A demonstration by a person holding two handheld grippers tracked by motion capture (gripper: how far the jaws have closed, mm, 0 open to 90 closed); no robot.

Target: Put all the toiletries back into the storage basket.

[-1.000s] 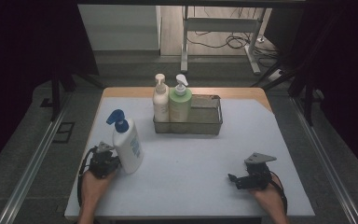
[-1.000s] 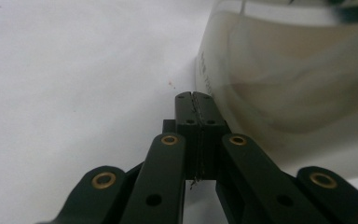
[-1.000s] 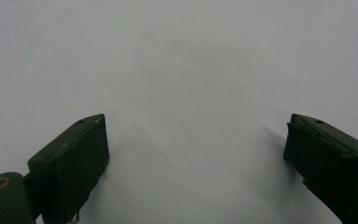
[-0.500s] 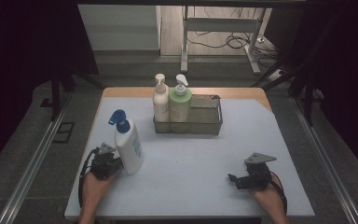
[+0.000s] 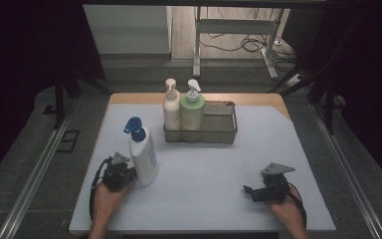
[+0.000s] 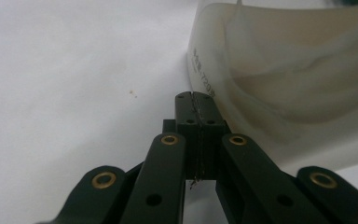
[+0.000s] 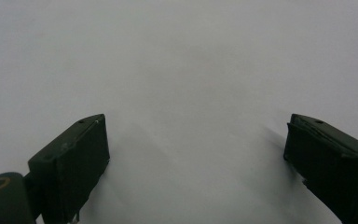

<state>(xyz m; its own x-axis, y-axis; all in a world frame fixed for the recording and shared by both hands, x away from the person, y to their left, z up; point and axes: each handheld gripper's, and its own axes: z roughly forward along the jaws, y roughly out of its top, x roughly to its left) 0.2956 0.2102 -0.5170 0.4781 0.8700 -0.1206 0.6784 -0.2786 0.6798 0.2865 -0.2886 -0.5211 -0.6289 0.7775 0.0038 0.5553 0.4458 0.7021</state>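
High view: a white pump bottle (image 5: 143, 155) with a blue top stands upright at the table's (image 5: 204, 179) left front, the left gripper (image 5: 127, 174) just beside its base, jaws pressed together on nothing. The right gripper (image 5: 248, 191) rests at the right front, jaws spread wide.

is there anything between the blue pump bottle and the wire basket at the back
Nothing visible does. The blue pump bottle stands by the left gripper, whose jaws are shut beside it. Bare white table lies between it and the wire basket, where a cream bottle and green bottle fill the left end.
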